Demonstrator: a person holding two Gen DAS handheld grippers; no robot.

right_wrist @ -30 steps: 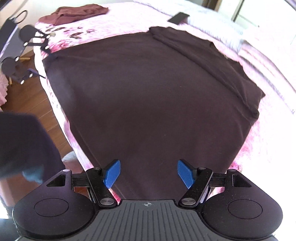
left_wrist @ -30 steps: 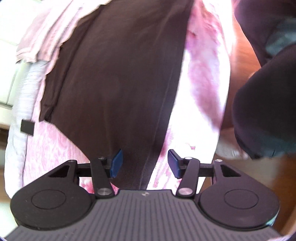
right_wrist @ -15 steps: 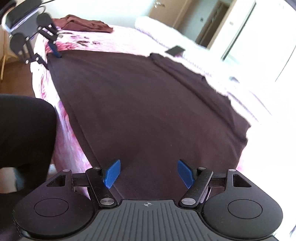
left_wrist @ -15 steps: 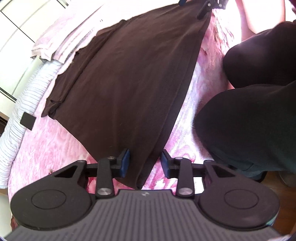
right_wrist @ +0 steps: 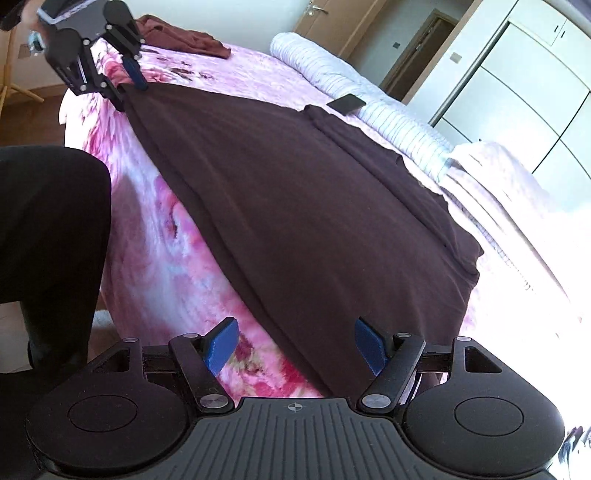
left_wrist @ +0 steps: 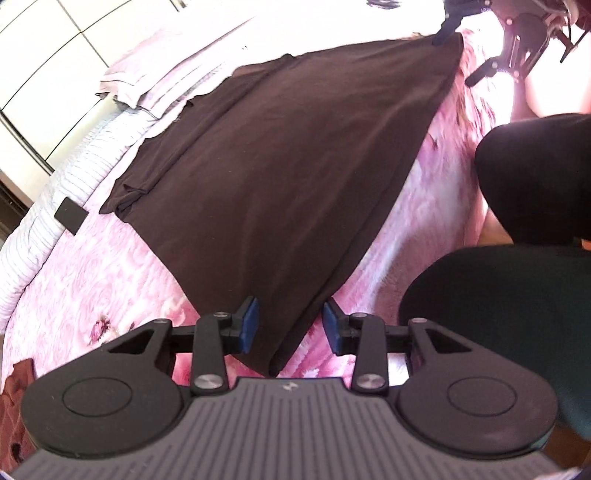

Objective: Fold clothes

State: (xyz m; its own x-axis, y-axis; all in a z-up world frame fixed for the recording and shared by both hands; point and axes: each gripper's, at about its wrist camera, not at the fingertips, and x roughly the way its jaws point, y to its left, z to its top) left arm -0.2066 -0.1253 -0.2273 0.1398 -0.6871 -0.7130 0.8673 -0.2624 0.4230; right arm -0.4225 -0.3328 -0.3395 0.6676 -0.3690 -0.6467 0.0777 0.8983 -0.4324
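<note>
A dark brown garment (left_wrist: 280,177) is seen spread flat across a pink floral bedspread (left_wrist: 122,288), filling the middle of both views. In the left wrist view, its near corner is found at 6 o'clock, lying between the blue pads of the left gripper (left_wrist: 289,325). The pads are held apart on either side of that corner, and no clamping is seen. The far corner is reached at 1 o'clock, where the right gripper (left_wrist: 465,55) is seen at the fabric edge.

In the right wrist view, the garment (right_wrist: 314,206) runs from 11 o'clock down to 6 o'clock. The right gripper (right_wrist: 295,341) is shown with its fingers spread wide; the hem passes between them near 6 o'clock, nearer the right-hand pad, and nothing is gripped. The left gripper (right_wrist: 127,86) is seen at 11 o'clock, at the garment's far corner.

A flat black object (right_wrist: 346,103) is seen on the striped white bedding (right_wrist: 388,118) at 1 o'clock. A crumpled maroon cloth (right_wrist: 184,35) lies at 12 o'clock on the bedspread. White wardrobe doors (right_wrist: 509,81) are seen at 2 o'clock. The person's dark-clad legs (right_wrist: 48,229) are seen at 9 o'clock.
</note>
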